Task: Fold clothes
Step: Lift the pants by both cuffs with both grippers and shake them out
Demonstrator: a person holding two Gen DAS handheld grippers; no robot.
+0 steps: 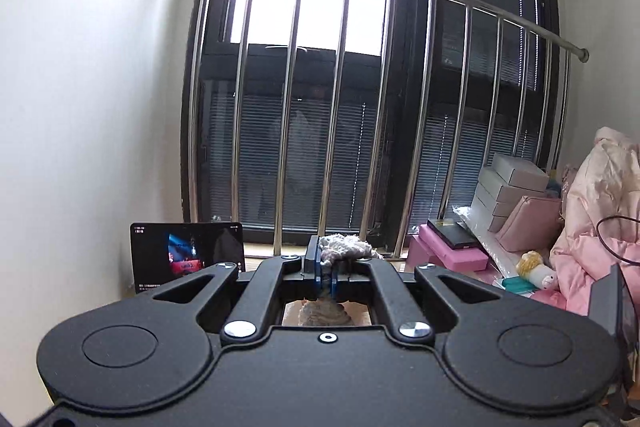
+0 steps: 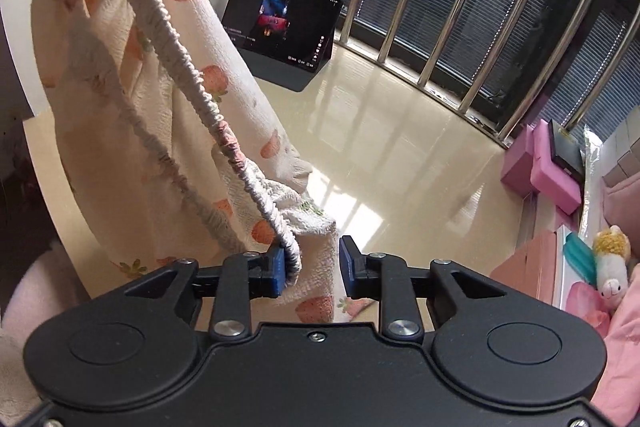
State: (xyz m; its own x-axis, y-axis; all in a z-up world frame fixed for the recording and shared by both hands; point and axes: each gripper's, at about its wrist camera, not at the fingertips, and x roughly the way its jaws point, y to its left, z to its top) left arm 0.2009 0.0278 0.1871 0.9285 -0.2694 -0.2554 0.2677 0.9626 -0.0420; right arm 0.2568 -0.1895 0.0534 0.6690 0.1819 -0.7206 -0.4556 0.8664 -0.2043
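Jaws of my left gripper (image 1: 327,273) clamp the strawberry-print garment (image 2: 152,131). My right gripper (image 2: 312,267) gapes, elastic waistband (image 2: 224,139) touching one finger, above the glossy cream tabletop (image 2: 392,155) beside a barred window (image 1: 360,99).

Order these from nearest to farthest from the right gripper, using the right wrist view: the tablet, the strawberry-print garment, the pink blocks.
1. The strawberry-print garment: its elastic band lies between the open fingers of the right gripper.
2. The pink blocks: right, by the window bars.
3. The tablet: far, against the wall.

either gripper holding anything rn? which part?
Left gripper: jaws shut on a bunched bit of the strawberry-print garment, which part unclear. Right gripper: jaws open, elastic waistband lies against one finger, unclamped.
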